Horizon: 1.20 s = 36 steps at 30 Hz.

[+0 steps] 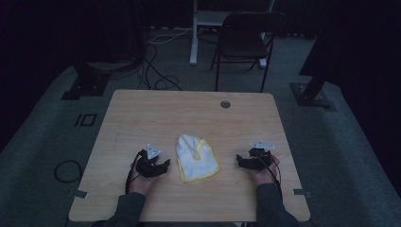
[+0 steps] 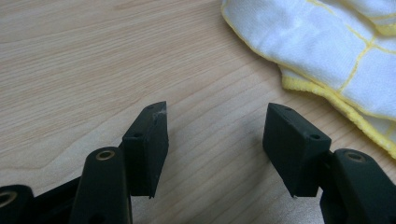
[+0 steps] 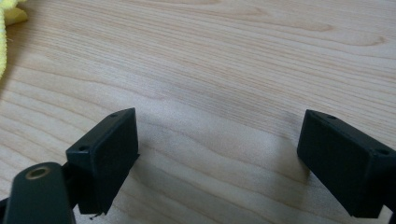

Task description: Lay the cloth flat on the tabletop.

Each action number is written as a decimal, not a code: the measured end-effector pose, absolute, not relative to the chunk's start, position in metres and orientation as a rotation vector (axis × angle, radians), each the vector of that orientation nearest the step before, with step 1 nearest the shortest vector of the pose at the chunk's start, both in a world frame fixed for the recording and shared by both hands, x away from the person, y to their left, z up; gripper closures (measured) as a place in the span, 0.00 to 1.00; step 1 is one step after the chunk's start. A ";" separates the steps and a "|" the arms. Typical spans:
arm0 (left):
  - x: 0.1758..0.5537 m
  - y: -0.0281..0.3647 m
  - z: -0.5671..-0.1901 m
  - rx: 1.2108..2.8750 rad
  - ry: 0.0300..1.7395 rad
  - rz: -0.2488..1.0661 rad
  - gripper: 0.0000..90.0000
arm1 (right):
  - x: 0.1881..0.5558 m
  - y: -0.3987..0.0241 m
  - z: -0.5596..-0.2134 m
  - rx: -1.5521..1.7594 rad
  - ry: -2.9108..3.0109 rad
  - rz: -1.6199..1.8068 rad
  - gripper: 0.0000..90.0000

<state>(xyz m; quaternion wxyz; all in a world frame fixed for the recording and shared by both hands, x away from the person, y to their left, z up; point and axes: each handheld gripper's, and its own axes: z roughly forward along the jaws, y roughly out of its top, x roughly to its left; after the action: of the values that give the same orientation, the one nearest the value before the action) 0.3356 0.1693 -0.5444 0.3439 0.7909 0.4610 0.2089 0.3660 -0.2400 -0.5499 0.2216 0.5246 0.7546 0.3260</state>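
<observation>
On the table (image 1: 142,113), toward the person's edge, lies the cloth (image 1: 196,158), white with yellow trim, loosely folded. Its long axis runs roughly front-to-back, narrower end pointing away from the person, slightly skewed.

Left tool (image 1: 152,165) sits just left of the cloth; right tool (image 1: 255,161) sits right of the cloth, a bit farther off. Both rest low on the table, cloth between them.

Left tool state: jaws apart, nothing between them, bare wood under the gap. In the left gripper view the cloth (image 2: 336,60) is ahead and to that camera's right, yellow hem just beyond the right jaw tip, not touching.

Right tool state: jaws apart, wide, nothing held. In the right gripper view a corner of the cloth (image 3: 9,28) shows at far upper left, well apart from the jaws.

Judgement: left tool is nearer, so it looks the better candidate for first grab. The move turns on closing the sideways gap to the near hem, probably at a near corner. Right tool needs a longer reach inward across to the cloth's opposite edge.
</observation>
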 end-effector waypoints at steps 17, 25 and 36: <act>0.332 0.167 -0.541 2.061 1.199 0.518 0.61 | 0.356 -0.232 -0.544 1.426 2.110 0.902 0.42; 0.323 0.153 -0.531 2.060 1.110 0.515 0.64 | 0.347 -0.222 -0.539 1.326 2.113 0.898 0.51; 0.312 0.139 -0.521 2.045 1.045 0.478 0.66 | 0.343 -0.207 -0.531 1.253 2.182 1.011 0.65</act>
<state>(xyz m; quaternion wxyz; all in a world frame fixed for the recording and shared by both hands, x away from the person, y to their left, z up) 0.3118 0.1392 -0.5212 0.3874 0.8038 0.4106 0.1878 0.3434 -0.2069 -0.5306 0.2132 0.4516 0.7861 0.3642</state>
